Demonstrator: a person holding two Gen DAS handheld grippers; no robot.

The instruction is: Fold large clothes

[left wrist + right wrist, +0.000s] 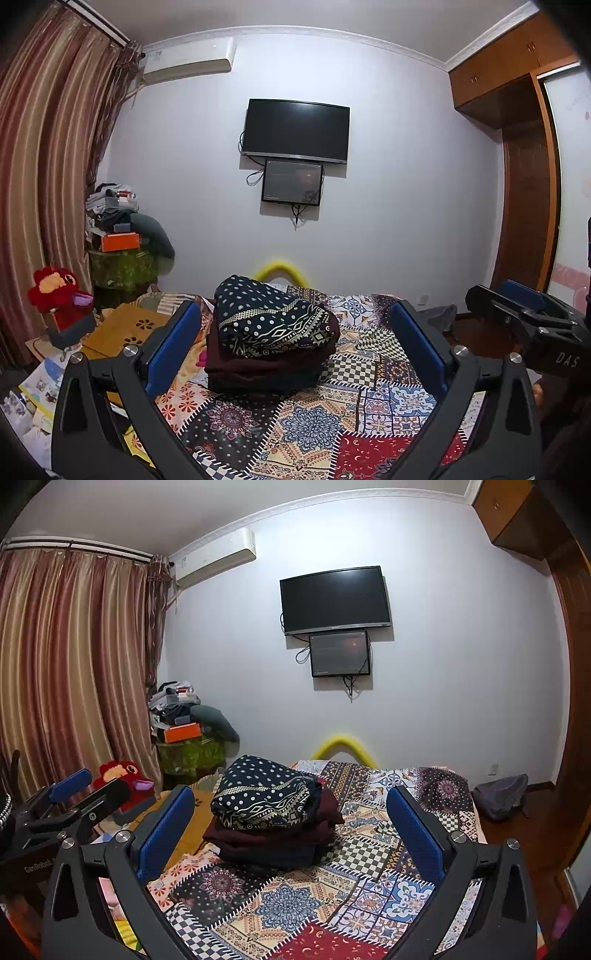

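Observation:
A stack of folded clothes (271,347) lies on the patchwork bedspread (314,424): a navy dotted, patterned piece (266,317) on top of dark maroon pieces (258,369). It also shows in the right wrist view (273,819). My left gripper (295,332) is open and empty, held above the bed short of the stack, its blue pads (173,350) wide apart. My right gripper (291,812) is open and empty too, to the right of the left one. Each shows in the other's view: the right gripper (517,306), the left gripper (74,786).
A red plush toy (59,295), papers and a wooden board (125,332) lie left of the bed. A cluttered stand (122,254) is by the curtain. A TV (295,129) hangs on the far wall. A wardrobe (524,147) and a grey bag (502,797) are at the right.

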